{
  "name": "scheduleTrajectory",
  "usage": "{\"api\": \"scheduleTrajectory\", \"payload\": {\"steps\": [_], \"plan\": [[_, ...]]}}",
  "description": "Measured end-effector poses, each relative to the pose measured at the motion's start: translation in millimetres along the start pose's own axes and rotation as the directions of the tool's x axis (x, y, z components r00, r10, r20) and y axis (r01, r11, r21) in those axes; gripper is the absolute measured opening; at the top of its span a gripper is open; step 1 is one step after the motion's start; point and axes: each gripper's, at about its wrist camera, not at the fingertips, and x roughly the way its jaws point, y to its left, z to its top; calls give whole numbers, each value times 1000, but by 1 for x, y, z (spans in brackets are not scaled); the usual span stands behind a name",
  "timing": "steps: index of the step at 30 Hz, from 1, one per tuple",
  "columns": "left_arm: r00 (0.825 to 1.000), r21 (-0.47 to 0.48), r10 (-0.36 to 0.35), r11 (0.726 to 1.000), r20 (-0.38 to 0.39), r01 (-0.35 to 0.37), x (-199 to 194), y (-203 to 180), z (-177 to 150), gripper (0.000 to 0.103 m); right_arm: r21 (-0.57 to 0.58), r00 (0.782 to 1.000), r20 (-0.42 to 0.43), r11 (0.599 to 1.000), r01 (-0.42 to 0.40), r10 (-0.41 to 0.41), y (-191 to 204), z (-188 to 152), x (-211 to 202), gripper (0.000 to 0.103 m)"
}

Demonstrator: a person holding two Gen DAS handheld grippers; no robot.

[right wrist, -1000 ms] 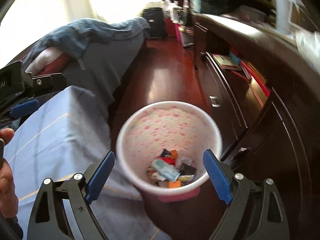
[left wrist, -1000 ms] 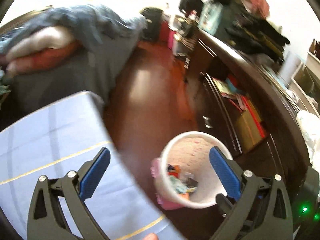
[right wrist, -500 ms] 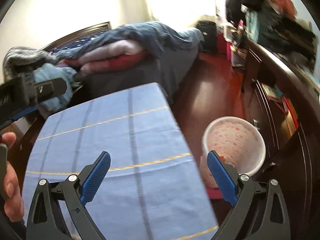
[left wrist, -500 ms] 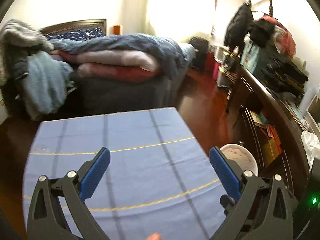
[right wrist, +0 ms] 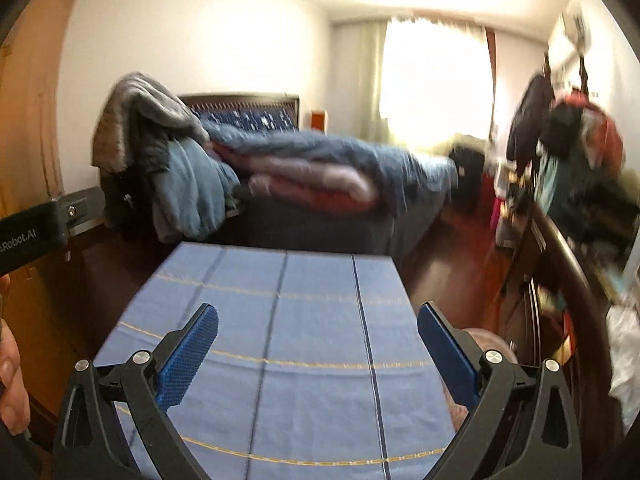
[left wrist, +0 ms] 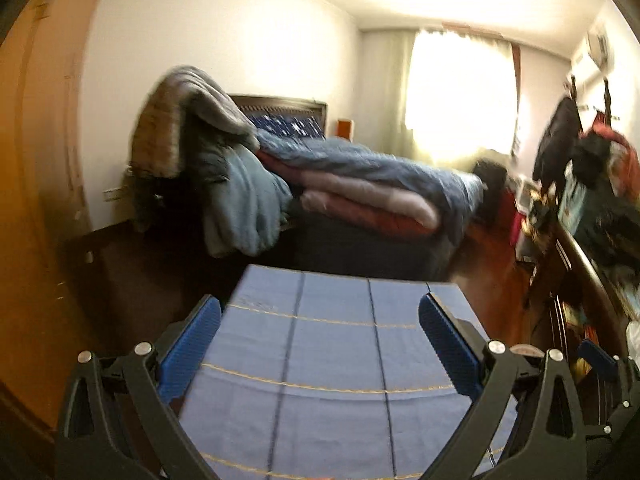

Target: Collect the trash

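Note:
My left gripper (left wrist: 319,300) hangs open above a table under a blue cloth (left wrist: 332,344), nothing between its fingers. My right gripper (right wrist: 317,307) is over the same cloth (right wrist: 312,292); its jaws are opening, wide apart, with nothing between them. The white bin with pink speckles (right wrist: 492,340) stands on the floor at the table's right edge, mostly hidden behind the right finger; only a sliver of its rim (left wrist: 524,348) shows in the left wrist view. No trash shows on the cloth. The left gripper's black body (right wrist: 32,236) and a hand (right wrist: 12,380) sit at the right wrist view's left edge.
A bed piled with blue, pink and red blankets (left wrist: 360,184) stands beyond the table. A dark wooden dresser (right wrist: 560,272) cluttered with clothes runs along the right wall. A black suitcase (right wrist: 468,172) sits by the bright window. A wooden door (left wrist: 36,200) is at left.
Both views have swung up and left, away from the bin full of wrappers toward the table and bed. The bin has slid to the lower right edge. Both grippers stay empty.

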Motion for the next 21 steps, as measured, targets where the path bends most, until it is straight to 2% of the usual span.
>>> {"api": "scheduleTrajectory", "payload": {"steps": [5,13,18,21], "plan": [[997,3,13,1000,76,-13,-48,18,6,100,-5,994,106,1000,-2,2,18,11,-43,99],[986,13,-15,1000,169,13,-101,15,13,100,-14,983,182,1000,16,-13,28,15,-83,99],[980,33,-43,999,194,38,-118,8,15,100,7,973,223,998,57,-57,22,17,-101,99],[975,43,-59,998,216,51,-128,3,16,100,41,958,258,992,116,-123,12,22,-115,99]]}}
